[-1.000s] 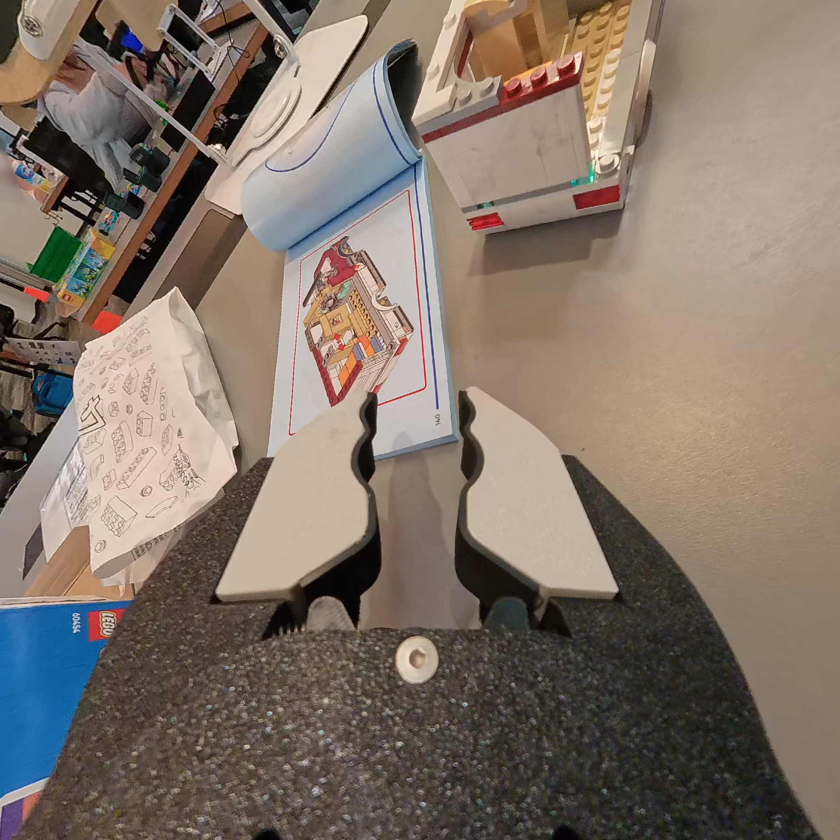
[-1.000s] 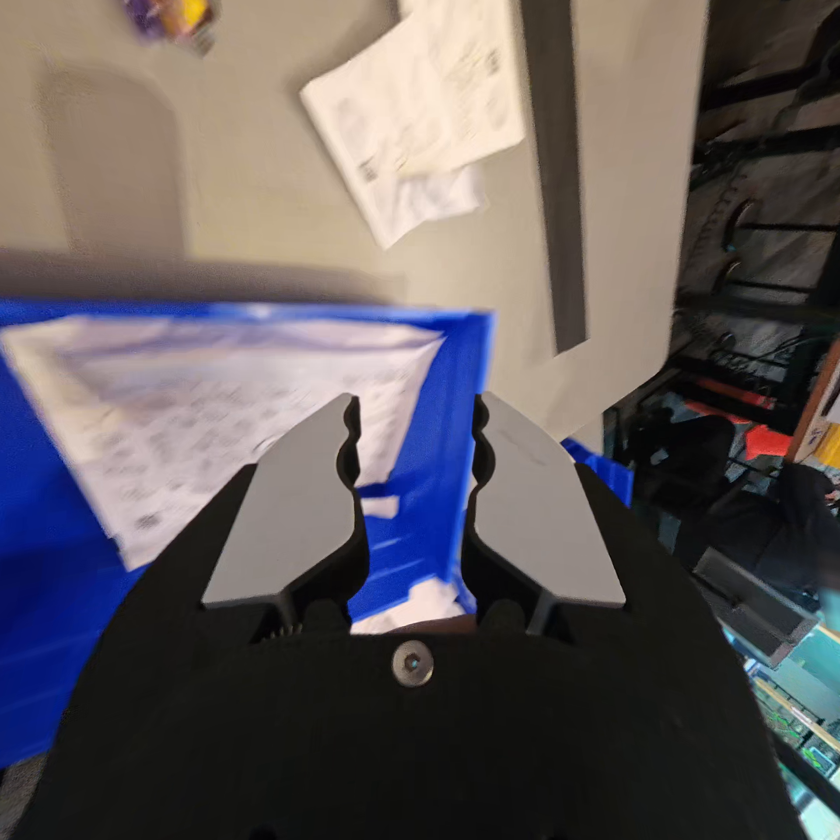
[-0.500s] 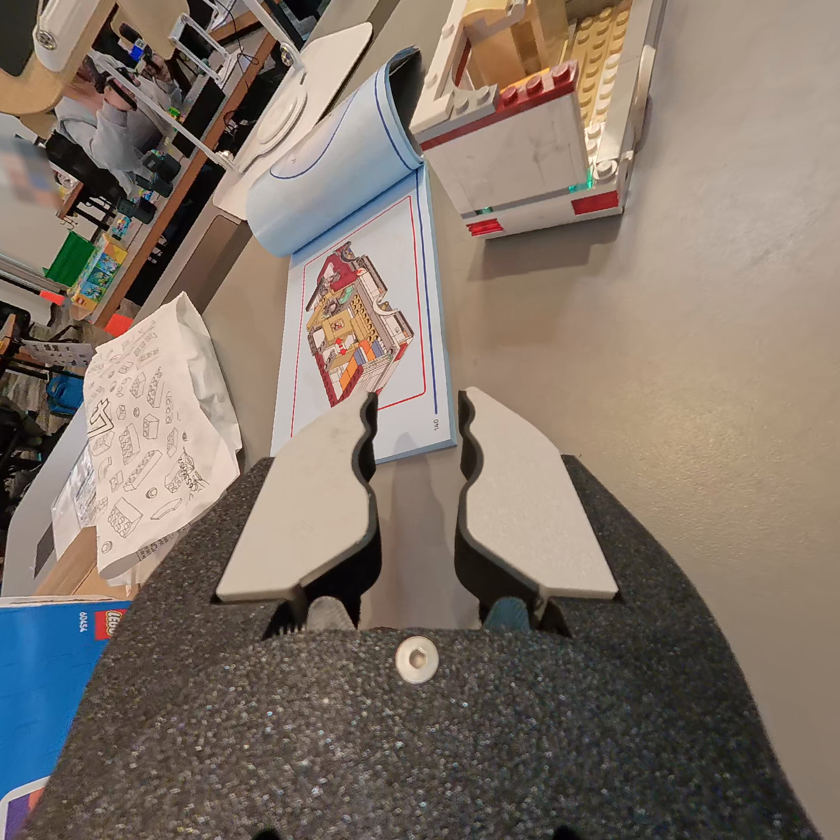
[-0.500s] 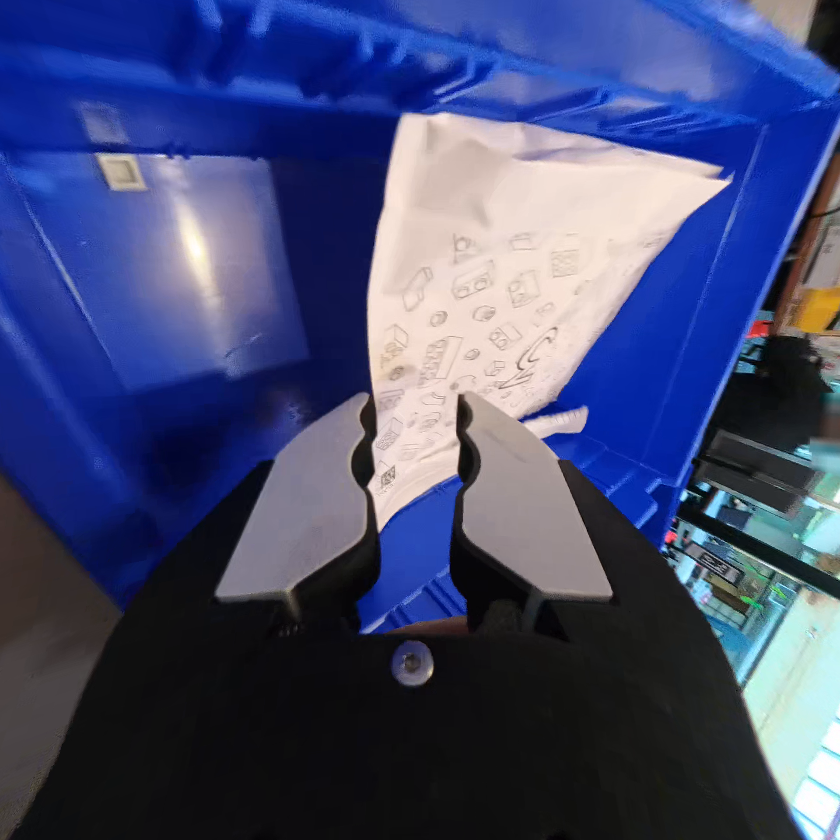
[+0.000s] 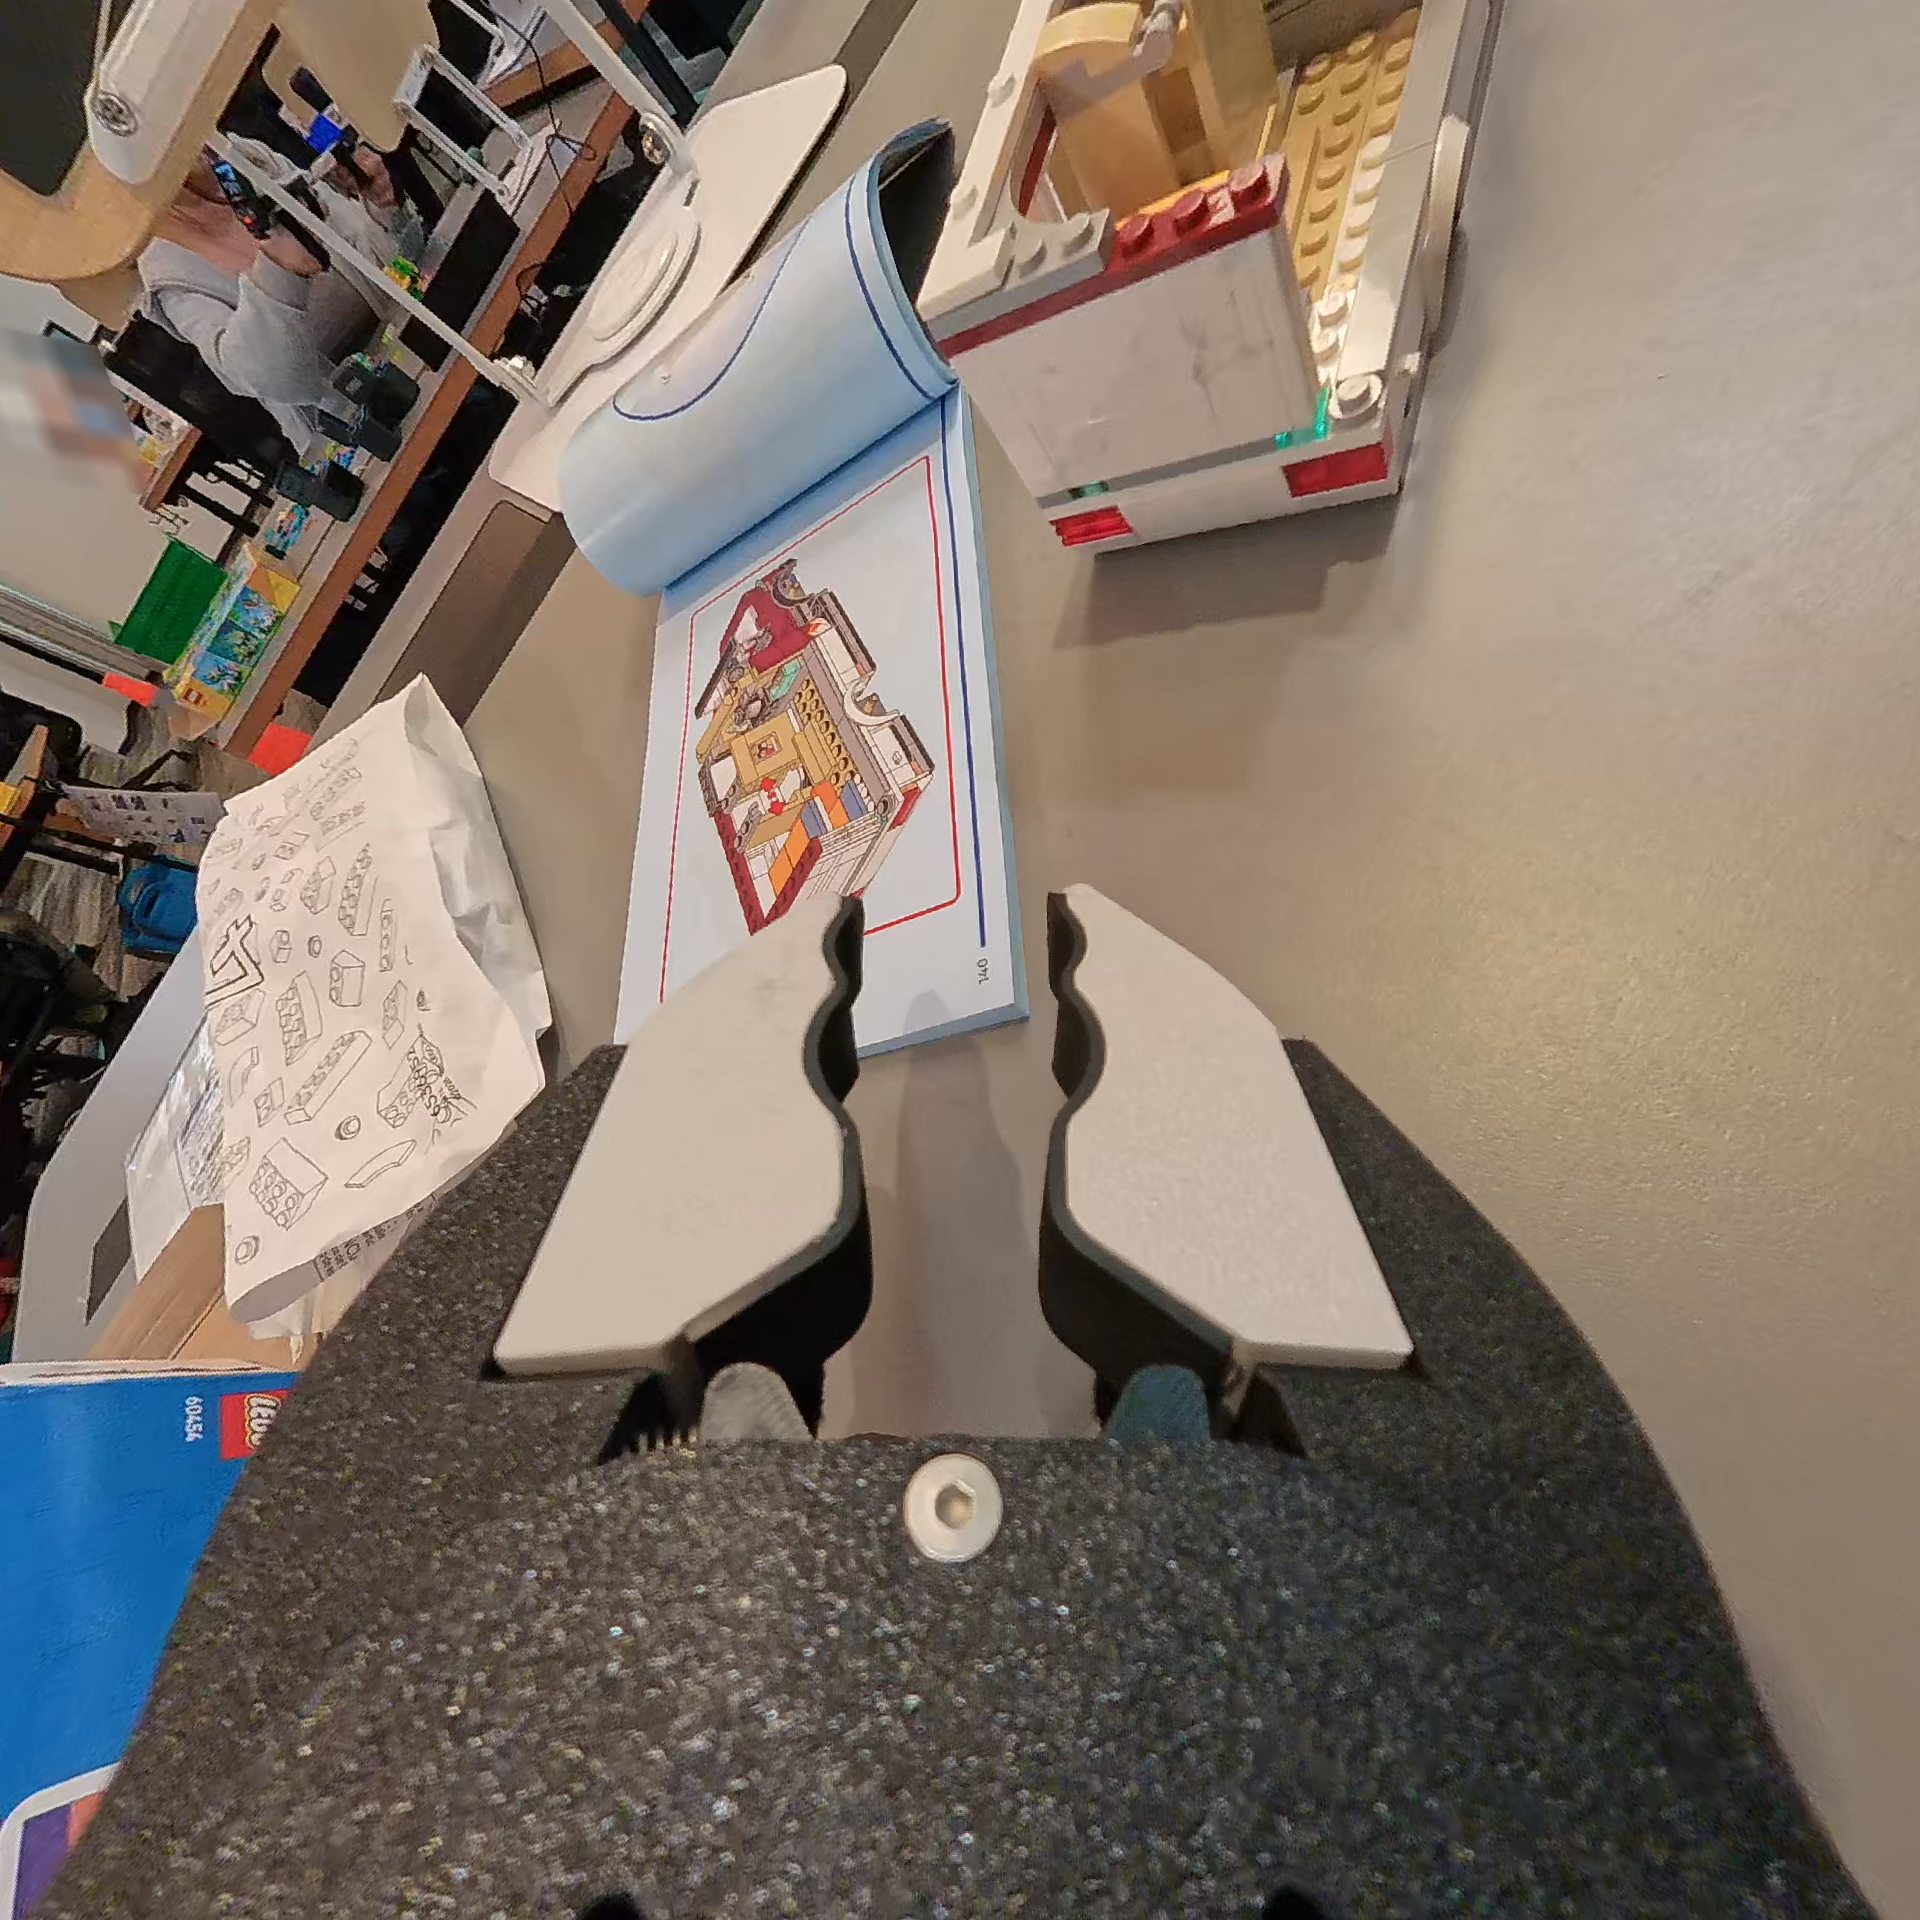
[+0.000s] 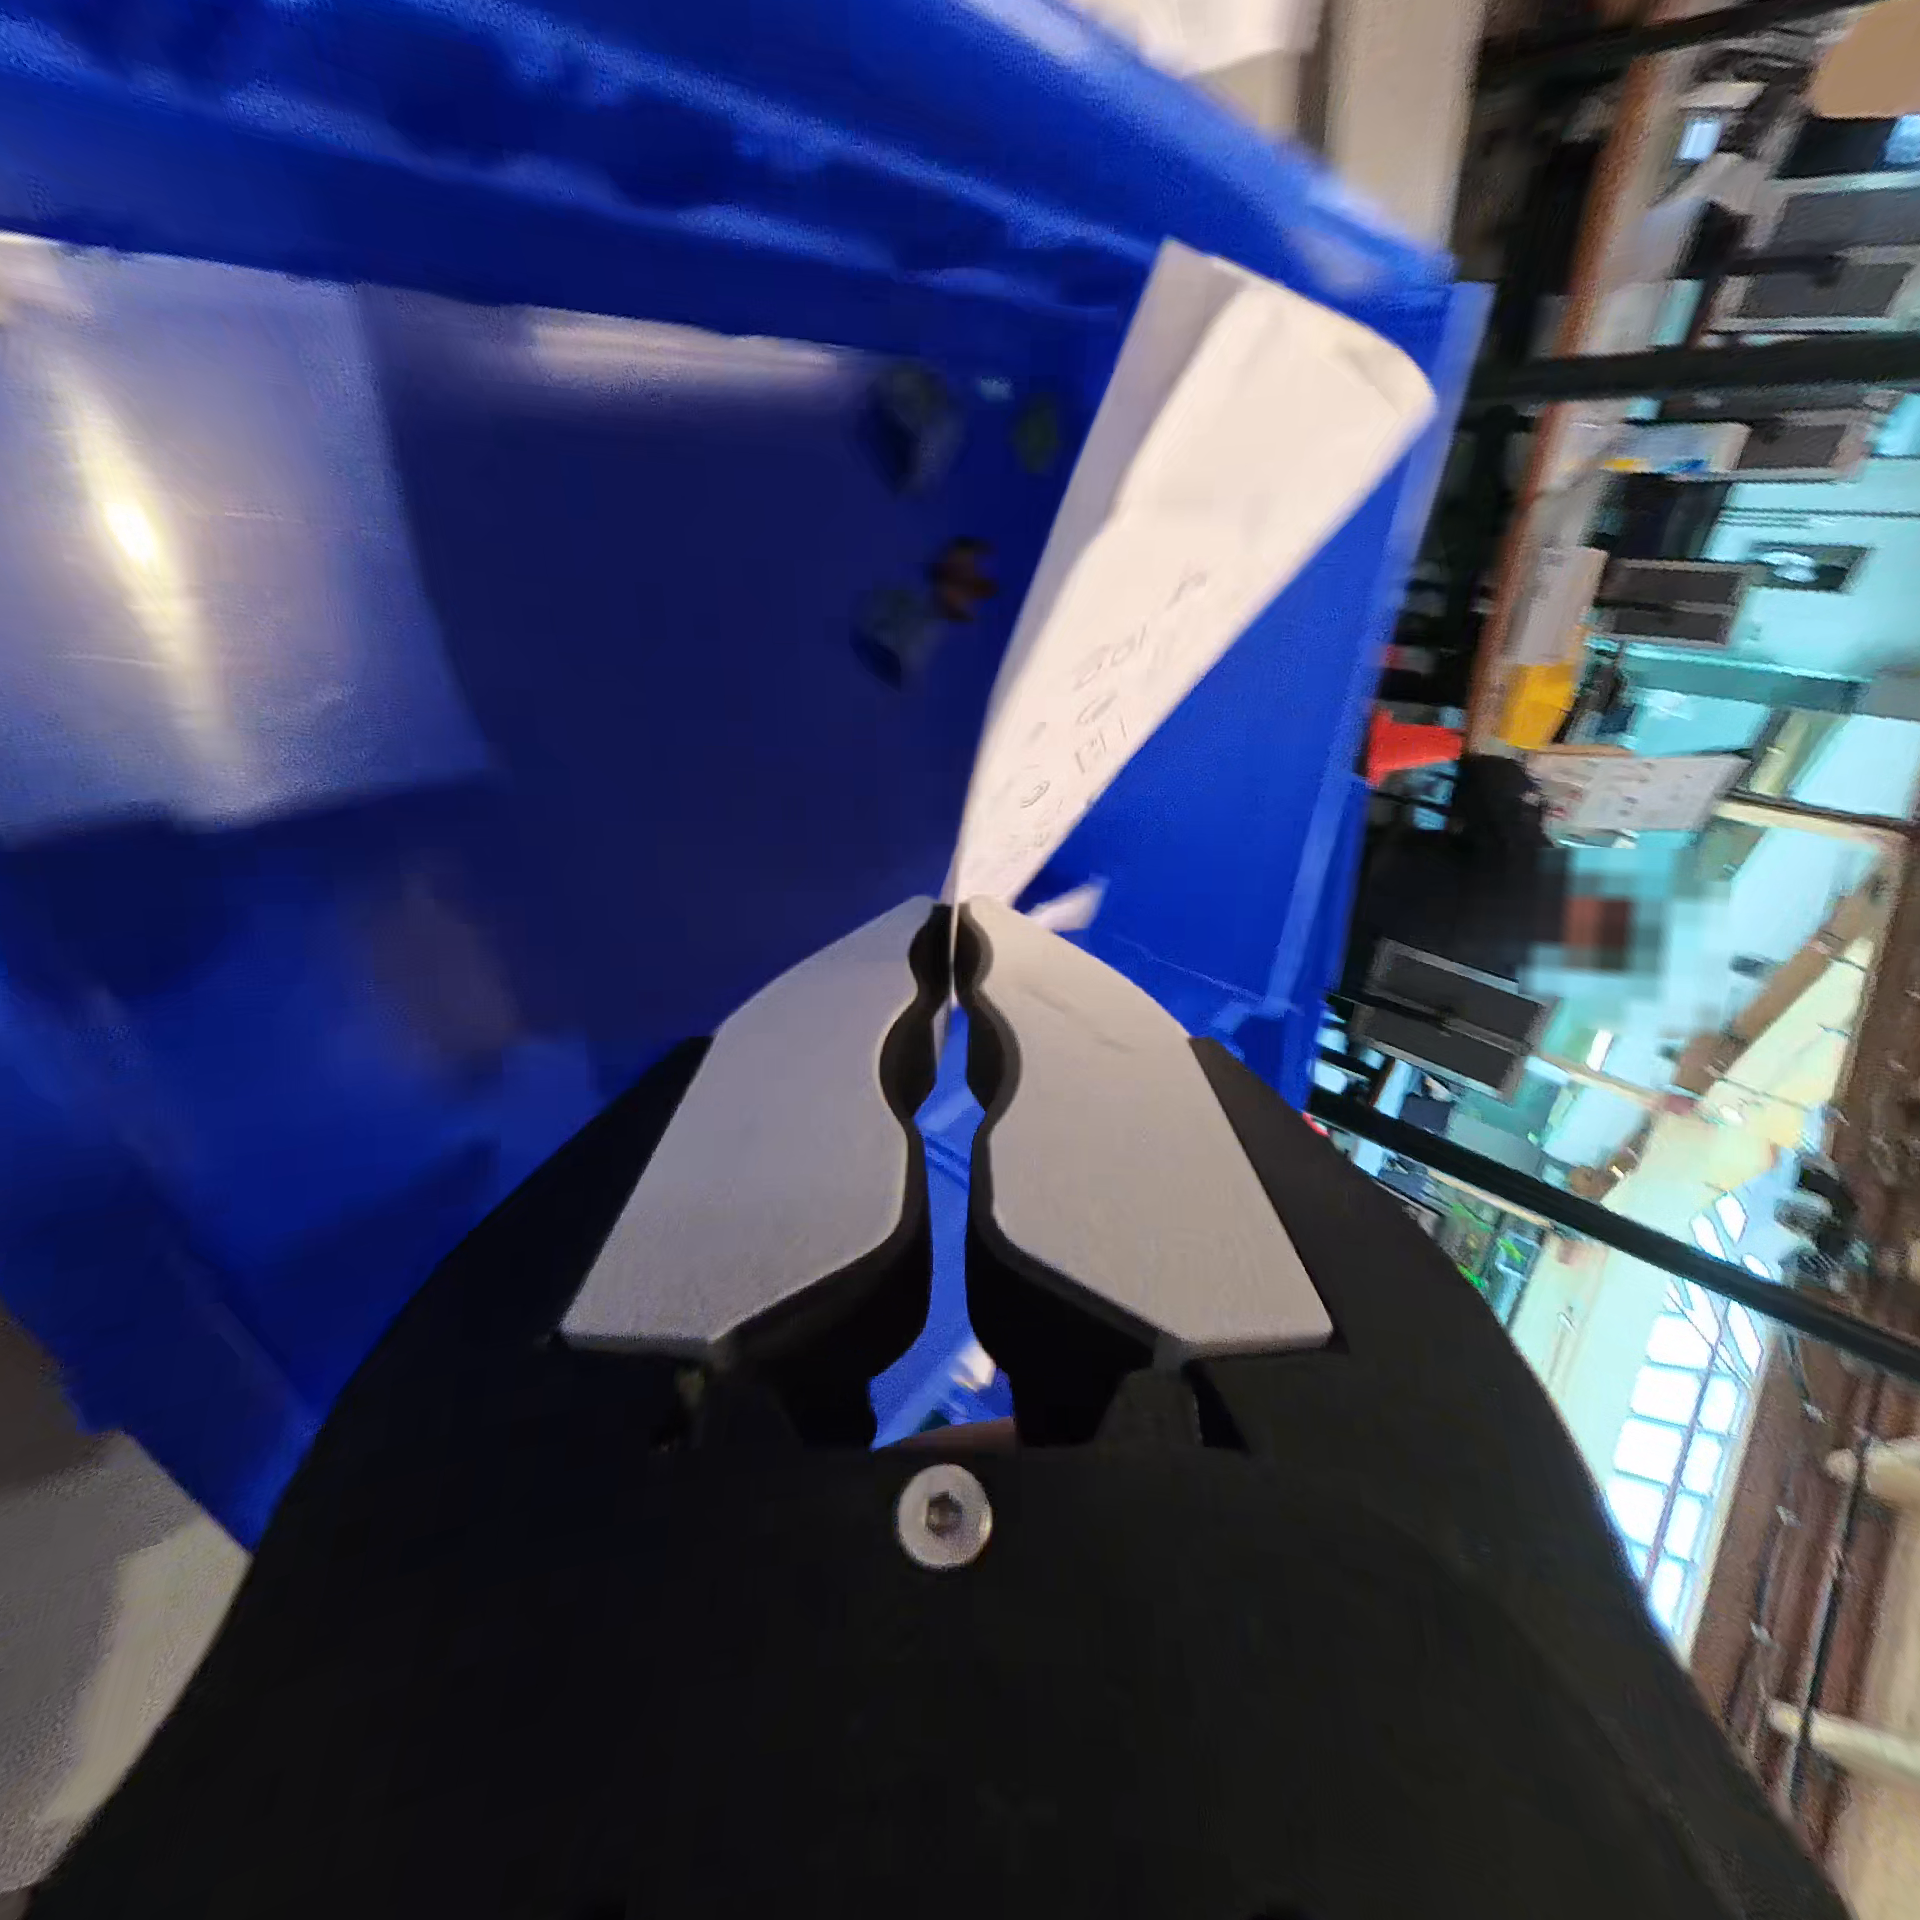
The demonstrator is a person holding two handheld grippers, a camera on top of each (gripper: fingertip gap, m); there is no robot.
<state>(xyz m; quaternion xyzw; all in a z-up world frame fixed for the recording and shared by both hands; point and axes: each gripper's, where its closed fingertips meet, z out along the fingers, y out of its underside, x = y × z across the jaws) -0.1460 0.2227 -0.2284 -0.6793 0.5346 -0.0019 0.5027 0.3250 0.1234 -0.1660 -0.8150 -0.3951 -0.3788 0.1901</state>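
My right gripper (image 6: 953, 914) is shut on a white paper bag (image 6: 1174, 582) printed with brick drawings, inside a blue plastic bin (image 6: 675, 644). The bag's edge is pinched between the two pads and the bag rises from the fingertips. A few small pieces (image 6: 914, 520) lie on the bin's bottom. My left gripper (image 5: 951, 914) is open and empty, low over the grey table (image 5: 1558, 935), at the near edge of an open instruction booklet (image 5: 831, 790). A white and red brick-built model (image 5: 1195, 312) stands beyond the booklet.
Another white printed paper bag (image 5: 343, 987) lies left of the booklet. A blue toy box (image 5: 94, 1558) sits at the near left. A white lamp base (image 5: 665, 260) stands behind the booklet. A person sits at a desk (image 5: 239, 291) far left. Shelving (image 6: 1662, 727) stands right of the bin. My hands' fingertips stand some 50 centimetres from each other.
My right gripper went down into the blue bin and its pads came together on the paper bag's edge; the bag now stands up from the tips. My left gripper stayed nearly still and open.
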